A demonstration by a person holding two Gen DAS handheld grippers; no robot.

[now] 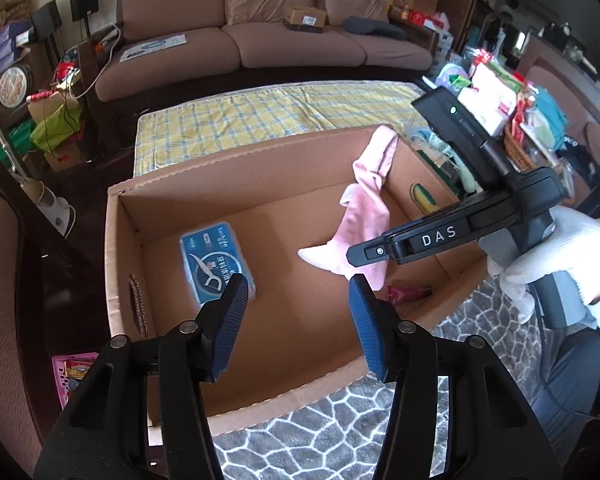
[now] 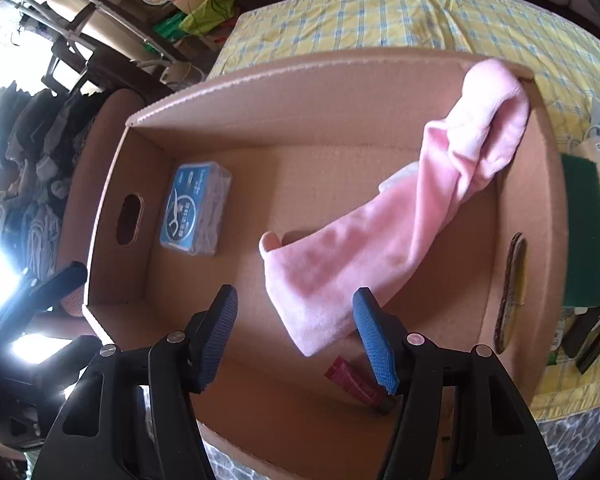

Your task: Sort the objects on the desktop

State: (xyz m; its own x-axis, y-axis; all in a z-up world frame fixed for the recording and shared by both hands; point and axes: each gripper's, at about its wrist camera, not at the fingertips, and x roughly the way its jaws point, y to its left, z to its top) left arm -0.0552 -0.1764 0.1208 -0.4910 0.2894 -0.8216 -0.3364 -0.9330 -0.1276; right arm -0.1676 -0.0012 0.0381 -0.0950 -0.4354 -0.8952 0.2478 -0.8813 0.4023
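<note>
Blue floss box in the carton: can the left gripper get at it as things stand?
Probably yes. The left gripper is open above the carton, and the blue floss box lies uncovered, apart from the pink cloth.

A home living rm is being shown. A long brown sofa [image 1: 276,20] w/ loose cushions is being seen along the back wall, a small parcel [image 1: 305,19] being left on its seat. A yellow plaid cloth [image 1: 268,116] is being spread in front of it. Speakers [image 1: 66,10], bags and packaged goods [image 1: 492,92] are being piled at both sides, a patterned grey rug [image 1: 340,420] being laid underfoot.
</note>
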